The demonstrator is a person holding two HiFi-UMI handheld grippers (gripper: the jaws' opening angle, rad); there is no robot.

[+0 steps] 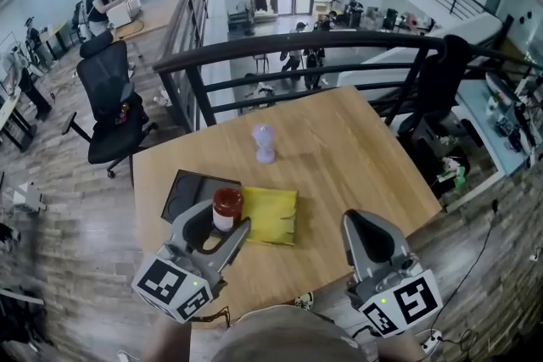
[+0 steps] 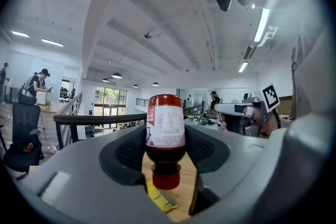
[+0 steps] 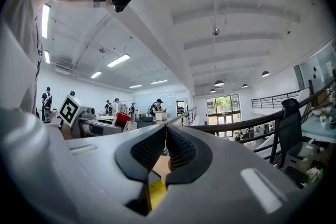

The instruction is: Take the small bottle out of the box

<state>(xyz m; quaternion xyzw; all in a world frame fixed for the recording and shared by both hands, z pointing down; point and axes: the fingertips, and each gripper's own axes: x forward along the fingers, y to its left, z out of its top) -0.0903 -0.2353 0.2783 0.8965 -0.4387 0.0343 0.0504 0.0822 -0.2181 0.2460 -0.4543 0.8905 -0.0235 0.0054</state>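
Observation:
The small bottle [image 1: 226, 208], with a red cap, a white label and dark contents, is lifted just above the table. My left gripper [image 1: 223, 218] is shut on it. In the left gripper view the bottle [image 2: 165, 134] sits between the two pads with its red cap pointing down. The flat yellow box [image 1: 272, 214] lies on the wooden table [image 1: 356, 148], just right of the bottle, and shows under the jaws [image 2: 160, 198]. My right gripper [image 1: 363, 225] hovers at the table's near right, jaws shut with nothing between them [image 3: 166, 132].
A black tray-like lid [image 1: 188, 189] lies left of the yellow box. A small translucent lilac container [image 1: 264, 143] stands mid-table. A black railing [image 1: 339, 42] runs behind the table, with a drop beyond it. An office chair [image 1: 110, 106] stands at the left.

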